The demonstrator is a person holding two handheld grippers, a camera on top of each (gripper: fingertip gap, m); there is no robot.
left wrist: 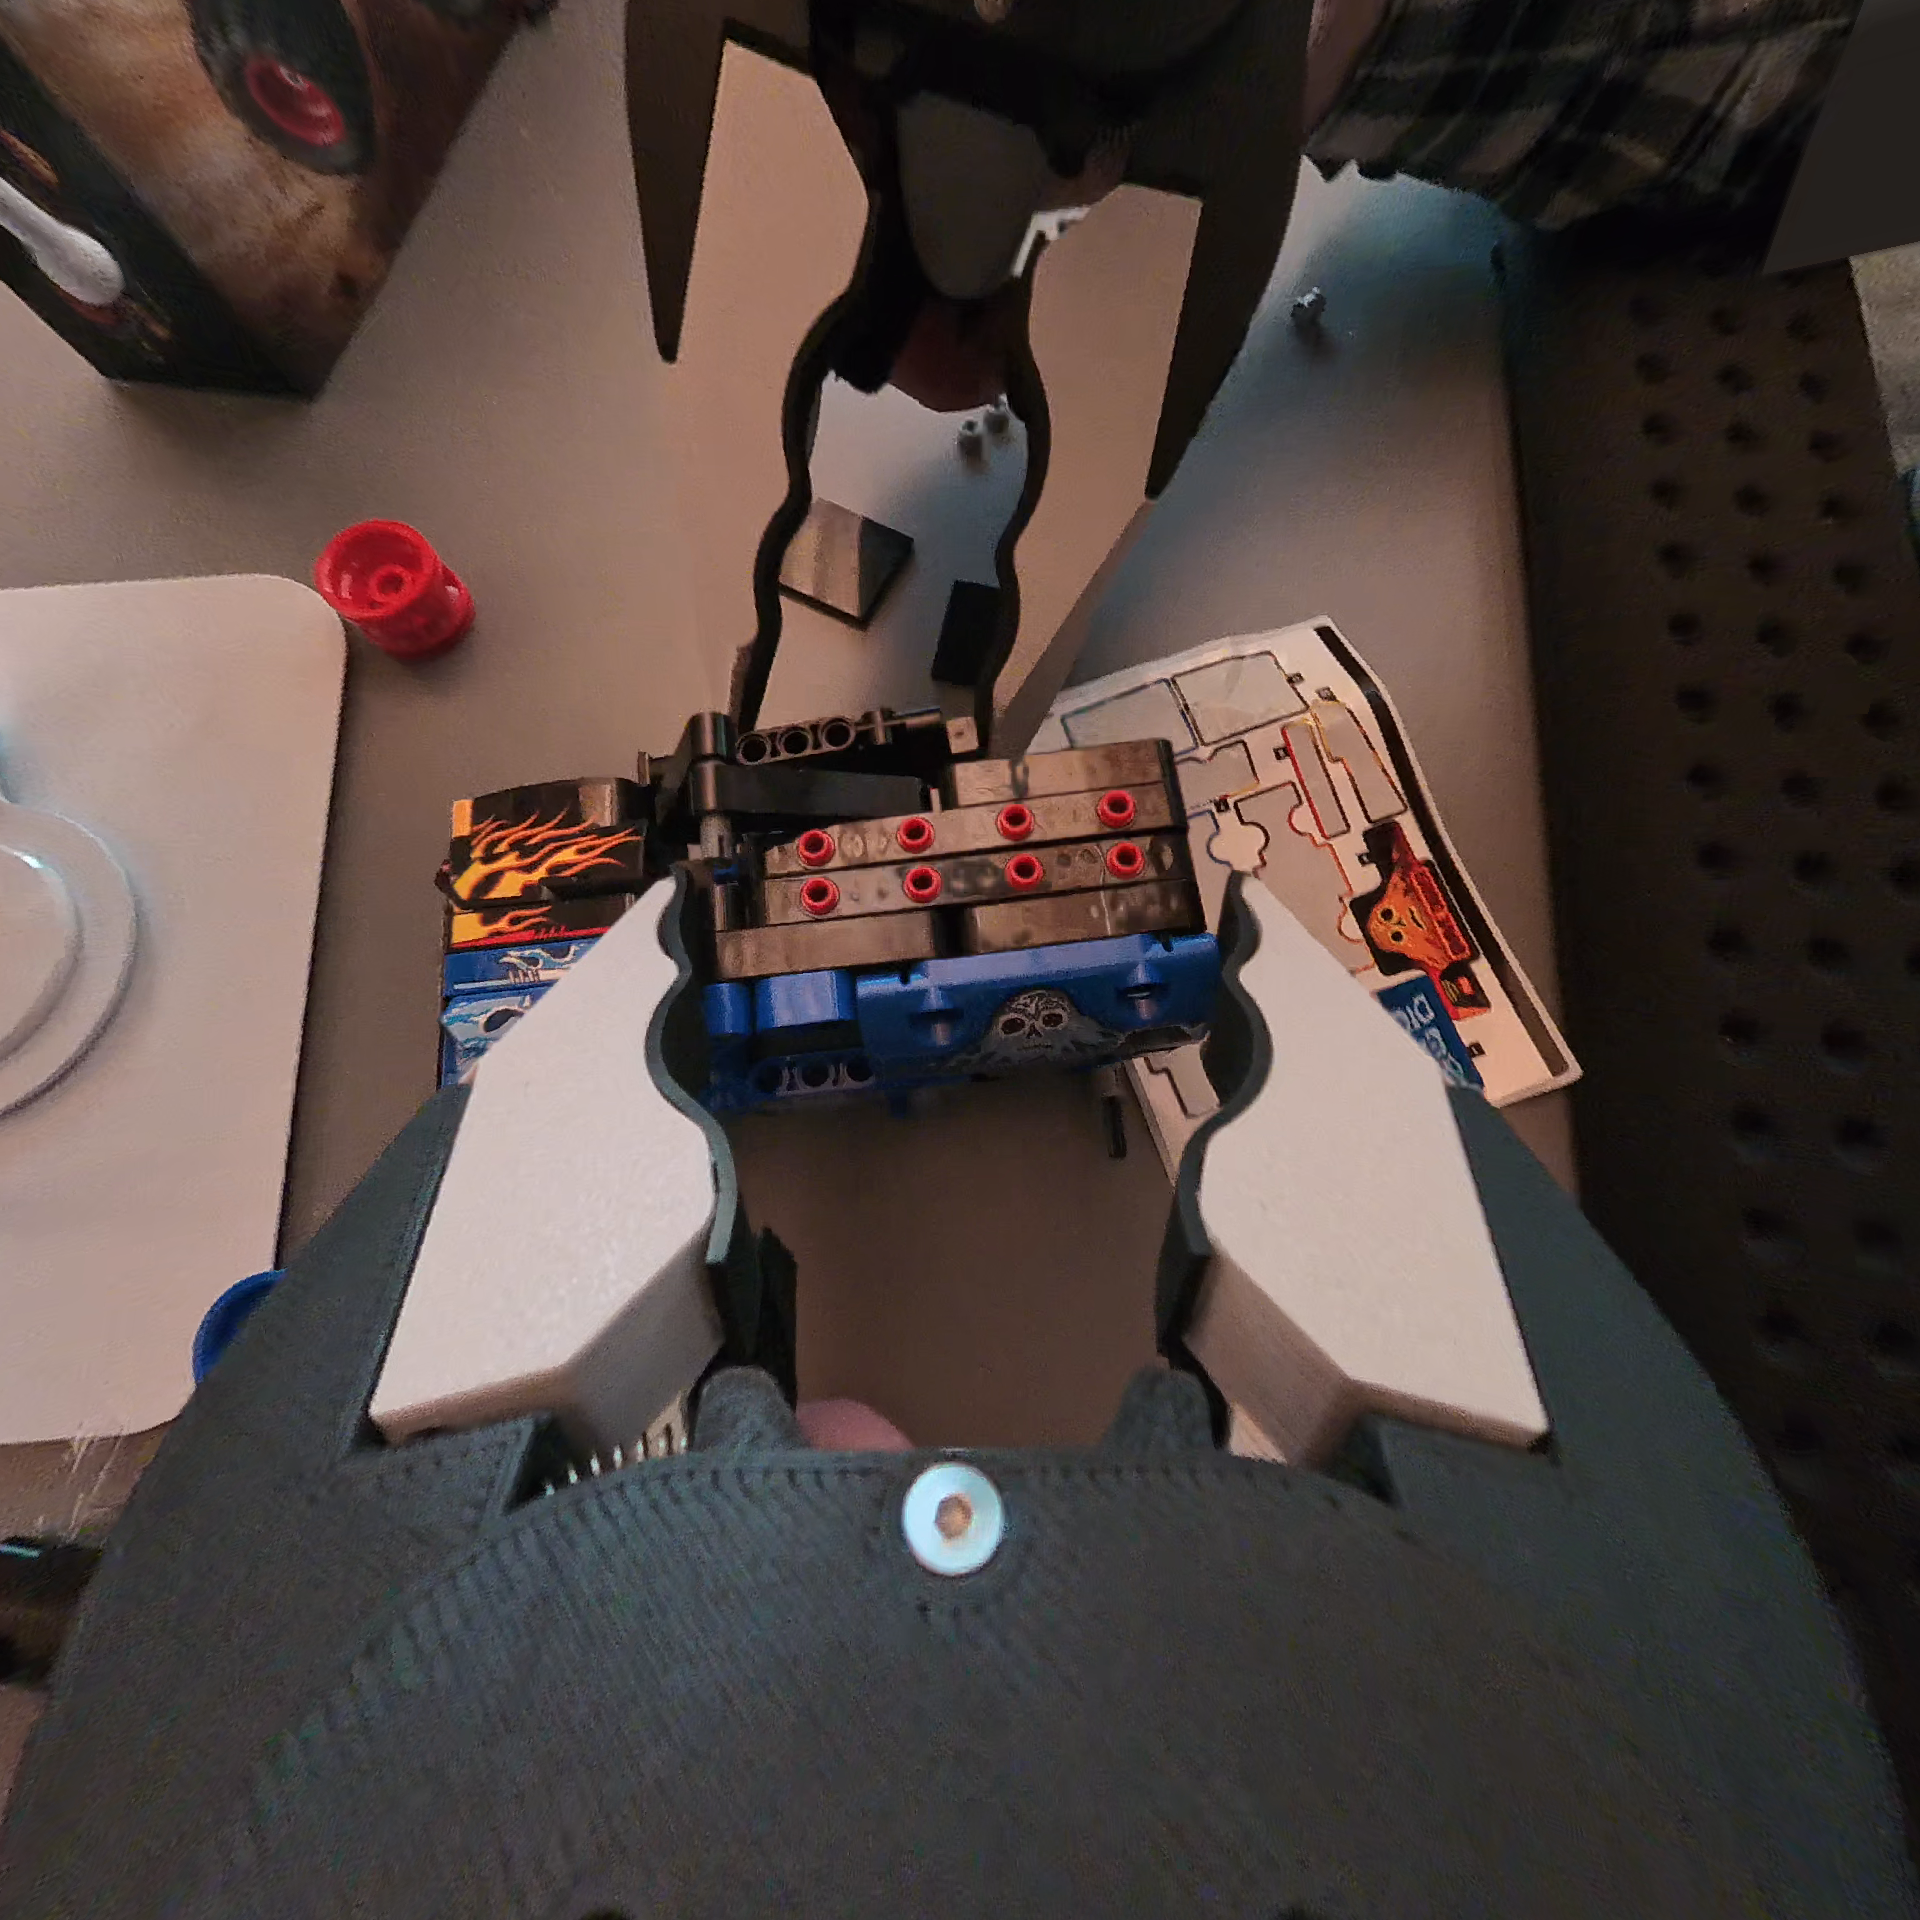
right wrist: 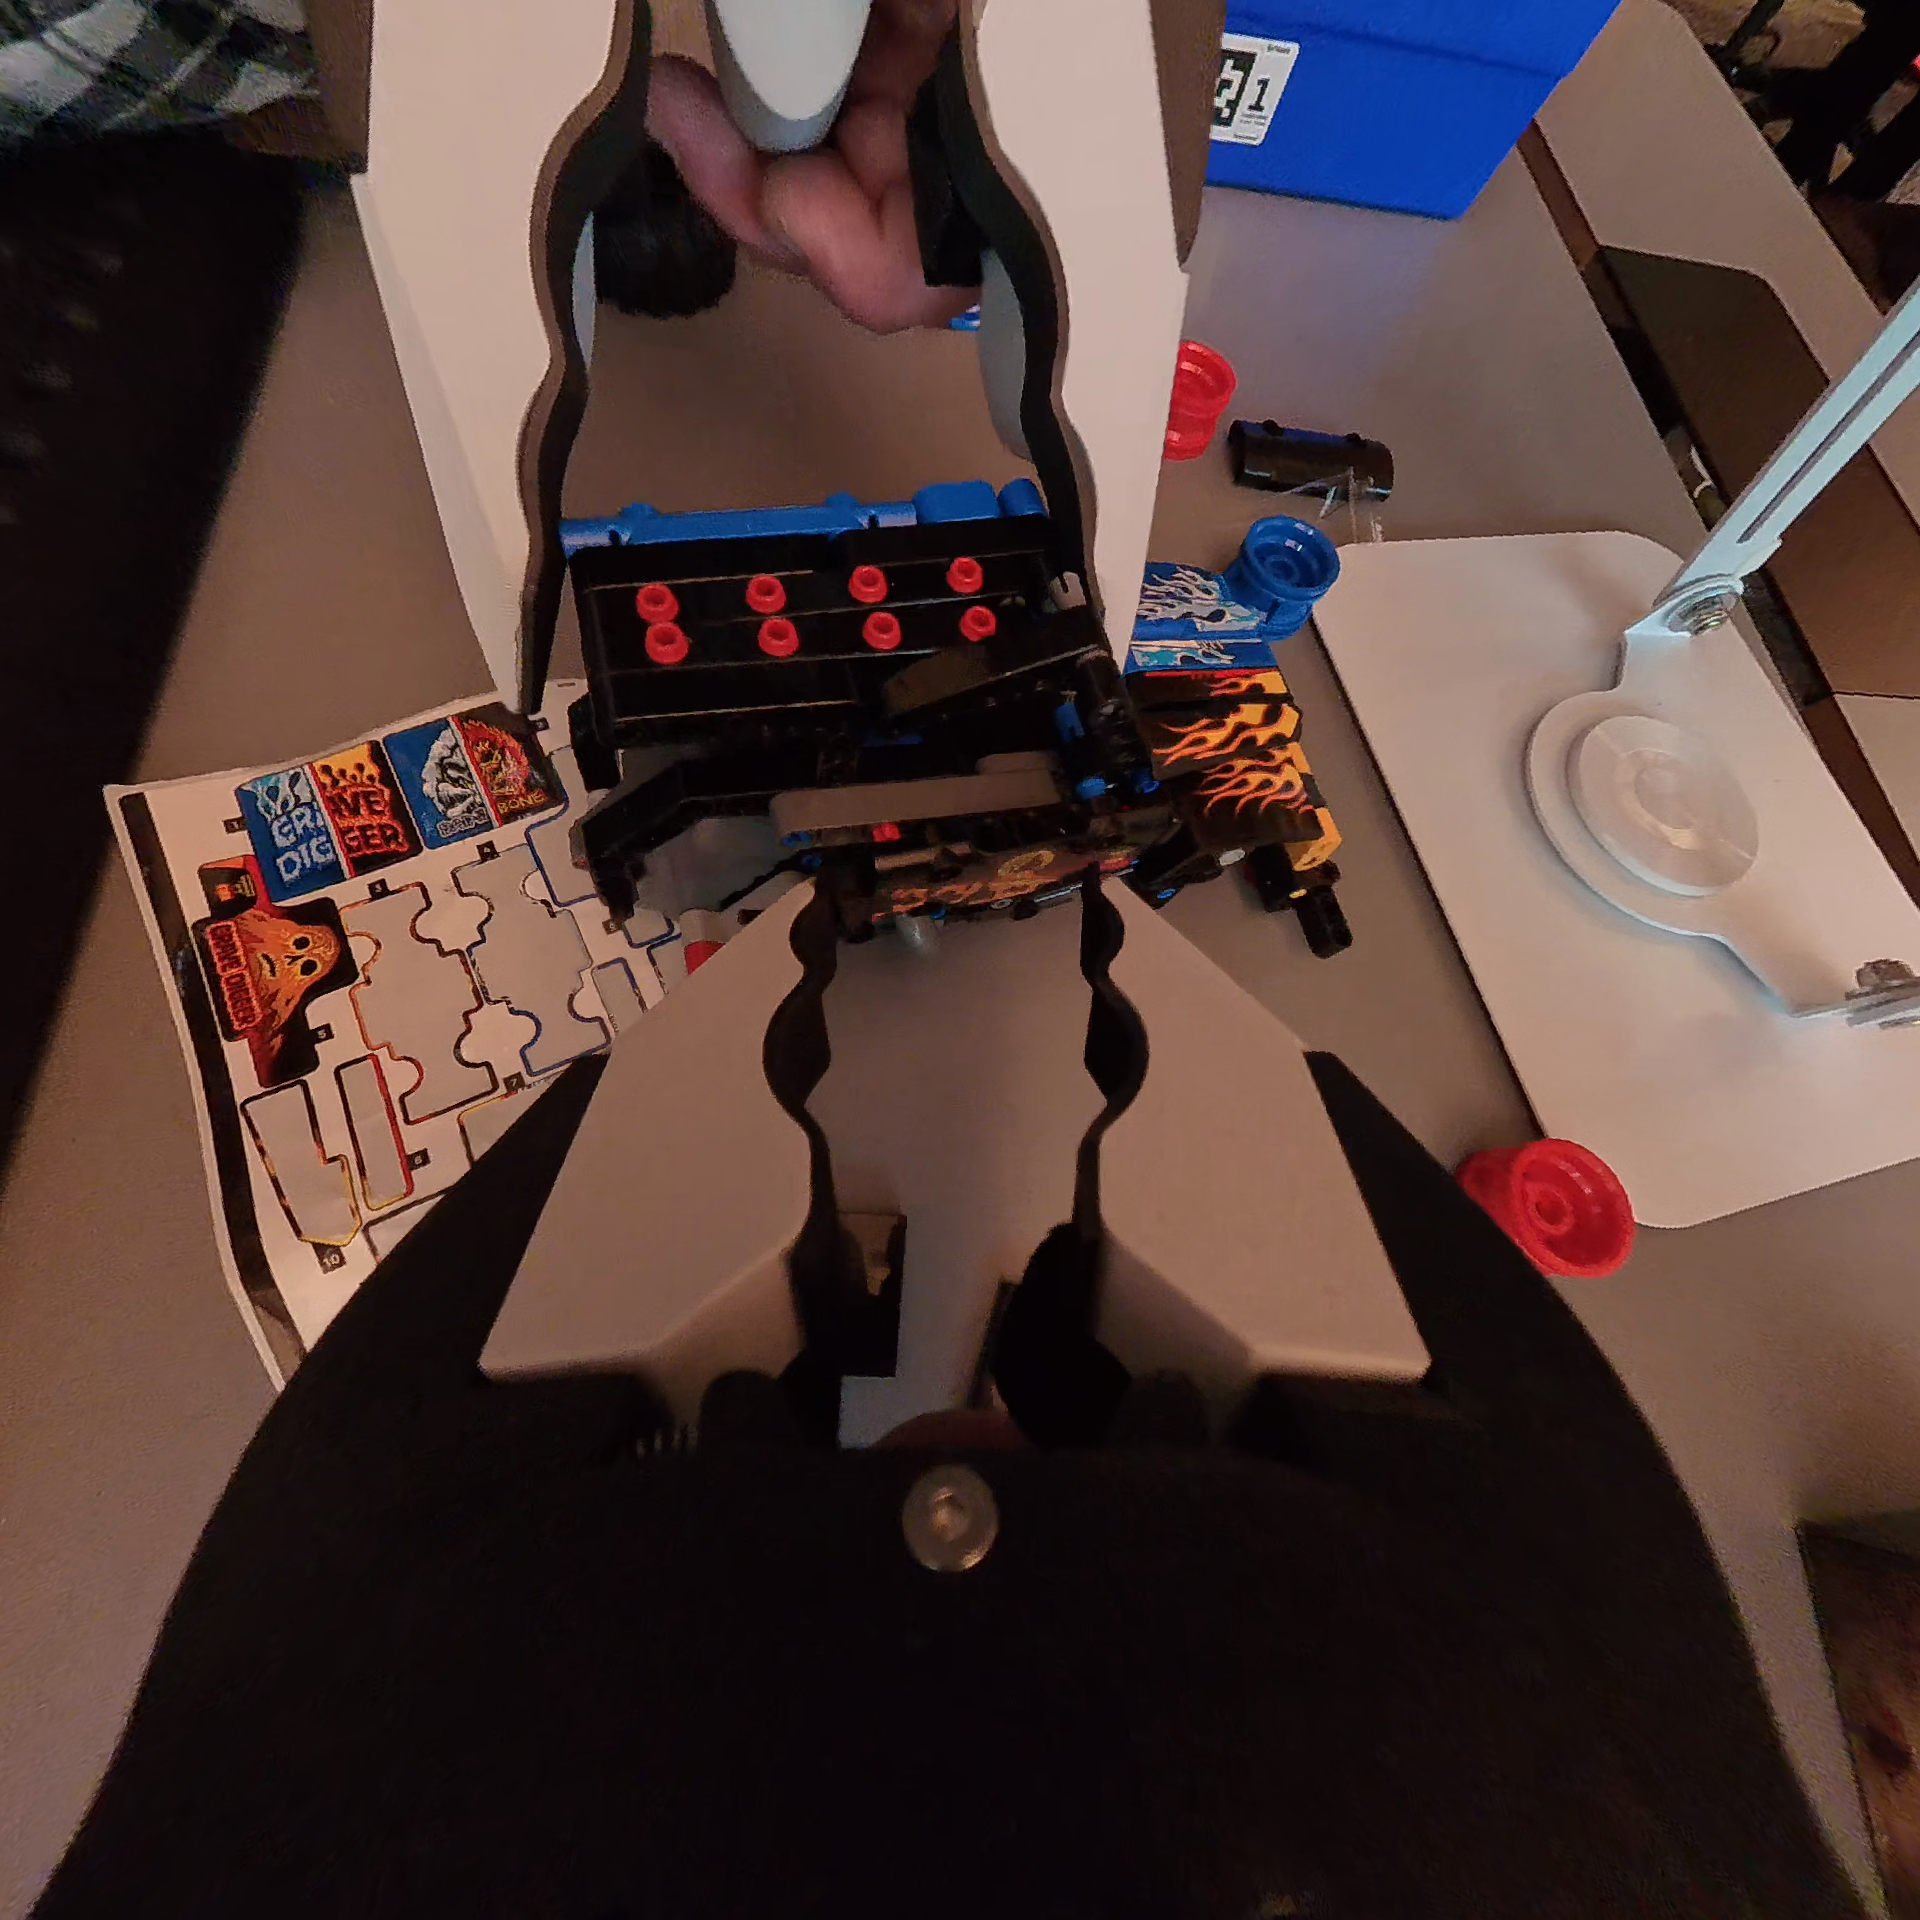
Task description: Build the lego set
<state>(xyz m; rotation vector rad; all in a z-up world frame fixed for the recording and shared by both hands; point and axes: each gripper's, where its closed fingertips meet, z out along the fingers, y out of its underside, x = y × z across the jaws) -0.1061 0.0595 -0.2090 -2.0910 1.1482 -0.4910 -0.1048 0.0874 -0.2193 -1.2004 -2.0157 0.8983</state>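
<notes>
The model (left wrist: 935,904), a black and blue chassis with red pins and flame panels, lies on the surface (left wrist: 582,416) partly over the sticker sheet (right wrist: 395,966). The left hand-held gripper (left wrist: 956,883) spans its blue end, jaws wide, seemingly closed on it; the right hand-held gripper (right wrist: 951,914) meets the opposite side, narrower, grip uncertain. Body looks largely built and stickered. Red wheel hubs (right wrist: 1548,1205), a blue hub (right wrist: 1283,566) and small black pieces (left wrist: 847,561) remain loose.

Lego truck body (right wrist: 852,707) on table (right wrist: 1351,364), between two grippers.
Right gripper (right wrist: 951,914) parted at near edge; left gripper (right wrist: 810,561) straddles far side. Sticker sheet (right wrist: 343,966) left; red wheel (right wrist: 1553,1210) right.
</notes>
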